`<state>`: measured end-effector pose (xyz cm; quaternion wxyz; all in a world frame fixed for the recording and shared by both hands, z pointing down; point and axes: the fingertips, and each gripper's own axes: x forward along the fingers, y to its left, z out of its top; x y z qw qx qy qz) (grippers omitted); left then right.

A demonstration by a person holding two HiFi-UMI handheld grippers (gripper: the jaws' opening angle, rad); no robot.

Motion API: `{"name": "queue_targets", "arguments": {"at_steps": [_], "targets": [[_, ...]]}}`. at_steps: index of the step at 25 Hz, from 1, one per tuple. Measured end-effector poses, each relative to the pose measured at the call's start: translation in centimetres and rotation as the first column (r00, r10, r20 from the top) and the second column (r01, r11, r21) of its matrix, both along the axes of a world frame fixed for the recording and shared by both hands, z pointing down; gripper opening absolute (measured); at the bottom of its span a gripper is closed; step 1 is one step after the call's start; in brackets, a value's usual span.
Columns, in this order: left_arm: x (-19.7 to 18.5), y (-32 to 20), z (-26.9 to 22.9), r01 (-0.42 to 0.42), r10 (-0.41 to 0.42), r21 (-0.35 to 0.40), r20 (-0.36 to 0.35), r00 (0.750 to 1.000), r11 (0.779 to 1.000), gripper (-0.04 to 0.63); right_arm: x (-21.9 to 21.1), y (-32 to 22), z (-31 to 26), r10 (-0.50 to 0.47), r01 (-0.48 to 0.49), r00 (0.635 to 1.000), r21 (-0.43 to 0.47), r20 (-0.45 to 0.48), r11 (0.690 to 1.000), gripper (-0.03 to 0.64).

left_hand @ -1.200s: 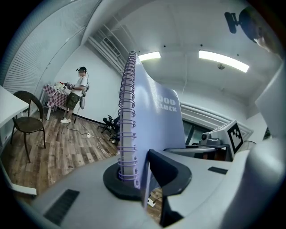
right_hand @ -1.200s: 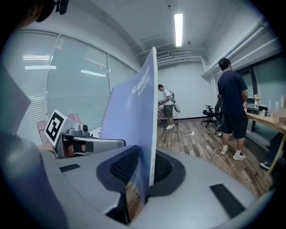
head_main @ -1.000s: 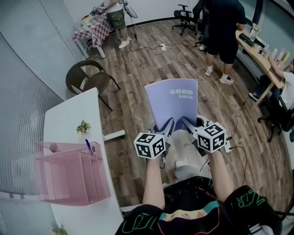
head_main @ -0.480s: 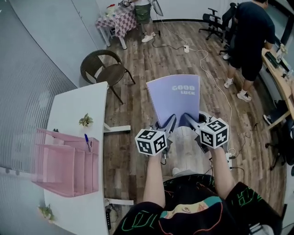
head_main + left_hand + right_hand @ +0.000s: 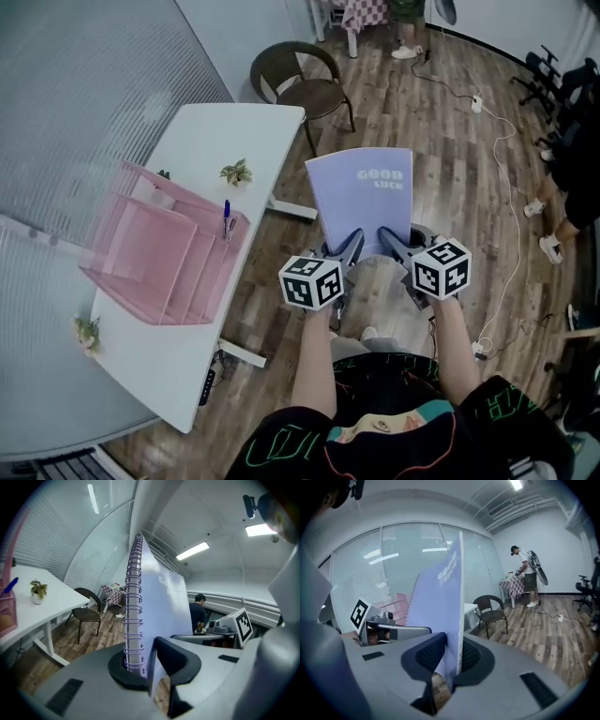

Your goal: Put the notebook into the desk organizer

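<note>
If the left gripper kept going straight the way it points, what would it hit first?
Nothing close: the left gripper, clamping the notebook, points over bare wooden floor, beside the white desk. Possibly the brown chair beyond, though depth is unclear.

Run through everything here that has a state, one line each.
Lilac spiral-bound notebook: closed, held in the air by both grippers.
Left gripper: shut on the notebook's spiral edge.
Right gripper: shut on the notebook's free edge.
Pink mesh desk organizer: standing on the white desk, notebook not inside.
Blue pen: upright in the organizer's side compartment.
</note>
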<state>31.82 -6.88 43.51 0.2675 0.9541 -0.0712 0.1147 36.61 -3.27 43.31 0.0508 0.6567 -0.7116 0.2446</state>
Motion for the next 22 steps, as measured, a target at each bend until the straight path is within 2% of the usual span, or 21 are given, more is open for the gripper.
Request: {"name": "queue_targets", "arguments": {"at_steps": [5, 11, 14, 22], "targets": [[-6.1, -3.2, 2.0, 0.151, -0.15, -0.041, 0.039, 0.988, 0.988, 0.052, -5.5, -4.1, 2.1, -0.151, 0.153, 0.988, -0.039, 0.041, 0.987, 0.057], [-12.9, -5.0, 5.1, 0.287, -0.28, -0.125, 0.071, 0.957, 0.95, 0.052, -12.1, -6.7, 5.1, -0.292, 0.299, 0.953, -0.107, 0.074, 0.948, 0.057], [-15.9, -5.0, 7.4, 0.341, -0.33, -0.188, 0.088, 0.94, 0.921, 0.052, -15.0, -7.0, 7.1, -0.347, 0.357, 0.933, -0.156, 0.092, 0.921, 0.057], [-21.7, -2.3, 13.2, 0.452, -0.436, -0.356, 0.128, 0.891, 0.818, 0.052, -20.7, -5.4, 12.7, -0.464, 0.49, 0.871, -0.286, 0.16, 0.823, 0.057]]}}
